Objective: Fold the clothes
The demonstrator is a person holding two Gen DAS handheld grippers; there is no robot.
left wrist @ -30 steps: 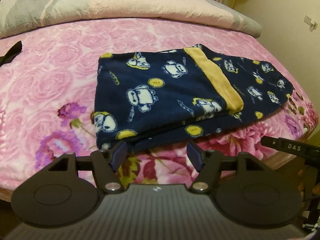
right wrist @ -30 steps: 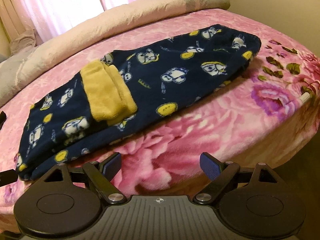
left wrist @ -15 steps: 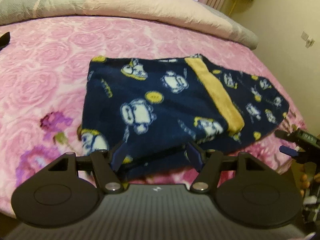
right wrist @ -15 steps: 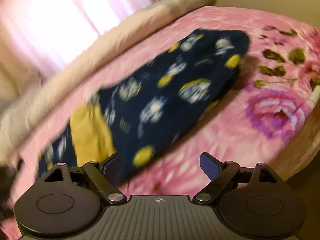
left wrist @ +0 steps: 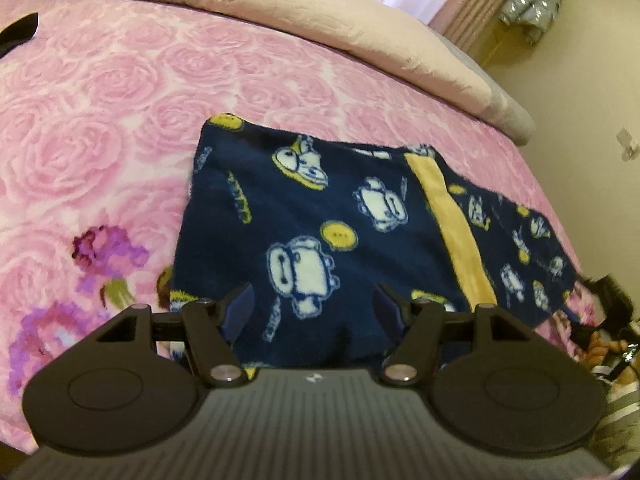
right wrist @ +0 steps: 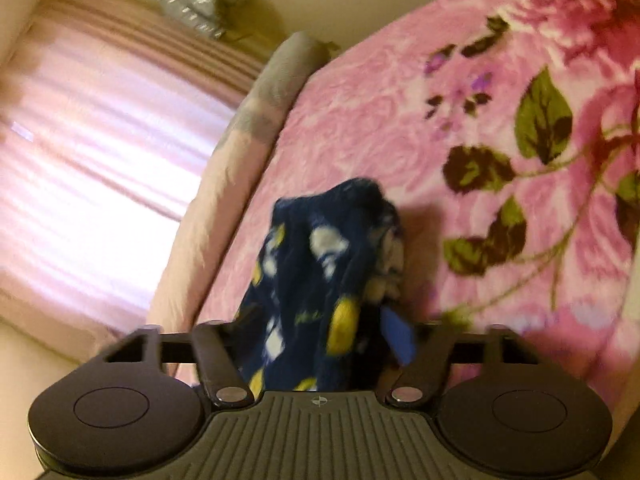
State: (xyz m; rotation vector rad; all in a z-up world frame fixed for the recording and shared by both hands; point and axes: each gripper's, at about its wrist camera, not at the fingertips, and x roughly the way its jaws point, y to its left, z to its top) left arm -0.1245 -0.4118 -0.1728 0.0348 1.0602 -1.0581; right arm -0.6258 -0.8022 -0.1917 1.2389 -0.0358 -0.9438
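A navy fleece garment [left wrist: 320, 216] printed with white cartoon figures, with a yellow band [left wrist: 456, 236] across it, lies folded on the pink floral blanket [left wrist: 100, 140]. My left gripper [left wrist: 312, 312] is open and low over the garment's near edge, with the cloth showing between its blue pads [left wrist: 240, 308]. In the right wrist view the garment's end [right wrist: 320, 264] is bunched up between the fingers of my right gripper [right wrist: 310, 340]. That gripper is tilted and its jaws stand apart, with one blue pad [right wrist: 396, 336] beside the cloth and the other hidden behind it.
A rolled cream and grey quilt [left wrist: 280, 12] lines the far side of the bed. A black strap [left wrist: 20, 32] lies at the far left. The bed edge and a beige wall [left wrist: 592, 80] are on the right. Curtains [right wrist: 100, 160] fill the left of the right wrist view.
My left gripper has moved forward until it is over the garment's near edge. My right gripper has swung and tilted to the garment's right end, and cloth now sits between its fingers.
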